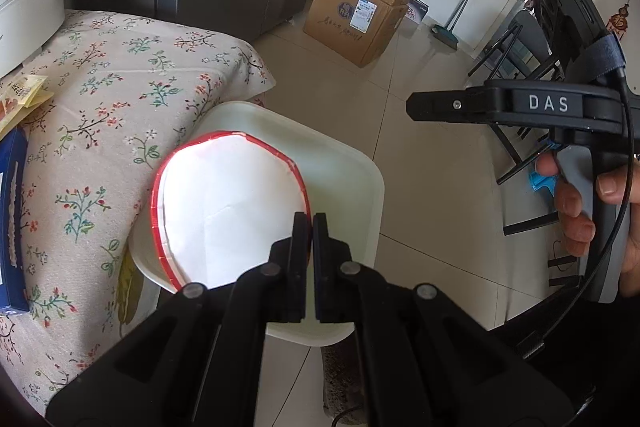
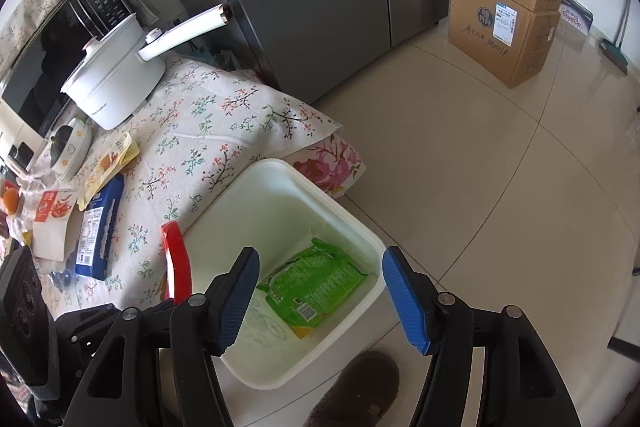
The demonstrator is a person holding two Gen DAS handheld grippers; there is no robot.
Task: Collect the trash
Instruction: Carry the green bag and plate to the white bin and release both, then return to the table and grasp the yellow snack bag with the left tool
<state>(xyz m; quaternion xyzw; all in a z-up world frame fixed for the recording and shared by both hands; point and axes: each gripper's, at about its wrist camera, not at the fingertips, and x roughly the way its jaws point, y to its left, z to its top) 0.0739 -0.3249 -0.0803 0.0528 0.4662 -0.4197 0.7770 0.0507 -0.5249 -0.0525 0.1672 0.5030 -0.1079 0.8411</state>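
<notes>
Paper cup point(image 1: 224, 211), white inside, red rim, held over bin point(image 1: 360, 171).

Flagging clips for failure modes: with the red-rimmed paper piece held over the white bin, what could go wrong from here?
1. The left hand-held gripper pinches the red-rimmed paper bowl only at its rim, partly above the tablecloth; released now, it might catch the white bin's edge or land outside.
2. The wide bowl may settle flat on the green wrapper and block later trash.
3. The right hand-held gripper, open and empty, hangs close over the same bin, so the two could bump.
</notes>
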